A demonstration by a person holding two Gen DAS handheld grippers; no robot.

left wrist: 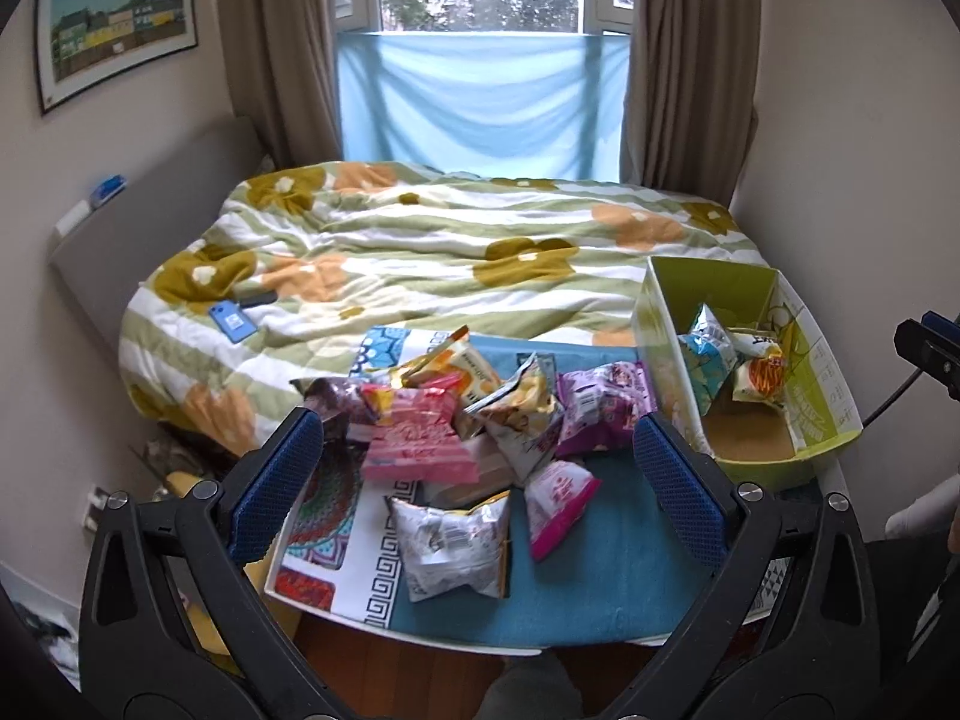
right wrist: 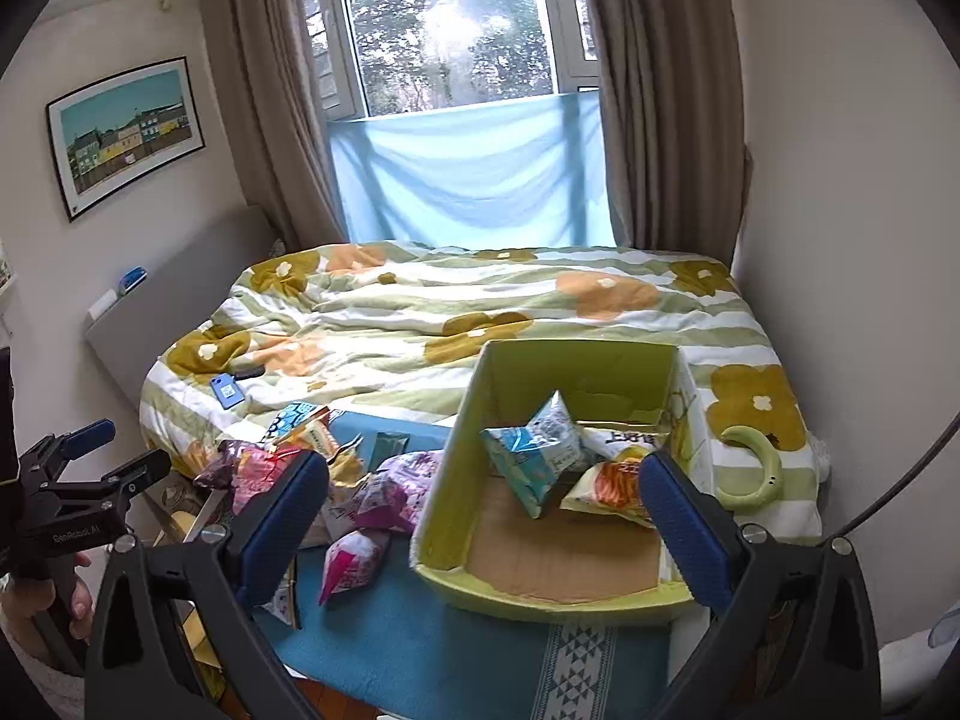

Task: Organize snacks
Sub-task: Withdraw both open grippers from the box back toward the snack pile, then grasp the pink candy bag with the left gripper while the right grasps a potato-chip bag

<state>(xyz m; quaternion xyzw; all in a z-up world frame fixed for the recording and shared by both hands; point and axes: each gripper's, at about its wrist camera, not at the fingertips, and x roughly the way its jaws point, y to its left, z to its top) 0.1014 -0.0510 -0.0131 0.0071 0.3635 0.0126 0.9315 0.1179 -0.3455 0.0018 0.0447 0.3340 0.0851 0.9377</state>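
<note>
My left claw [left wrist: 477, 471] gapes over the snack pile [left wrist: 462, 420]; my right claw [right wrist: 483, 519] gapes empty before the box [right wrist: 540, 591], two o'clock of the pile.

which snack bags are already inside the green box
Two: the light blue bag standing on end and the orange-and-white bag lying beside it in the green box. The other bags are piled outside, left of it.

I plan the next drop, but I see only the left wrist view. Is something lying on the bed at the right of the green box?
Observer: Yes. A pale green ring lies on the quilt beside the green box, on its right and outside it.
Operator: And the right claw, is it holding a snack?
Observer: No. The right claw is open and empty, pointed at the box.
</note>
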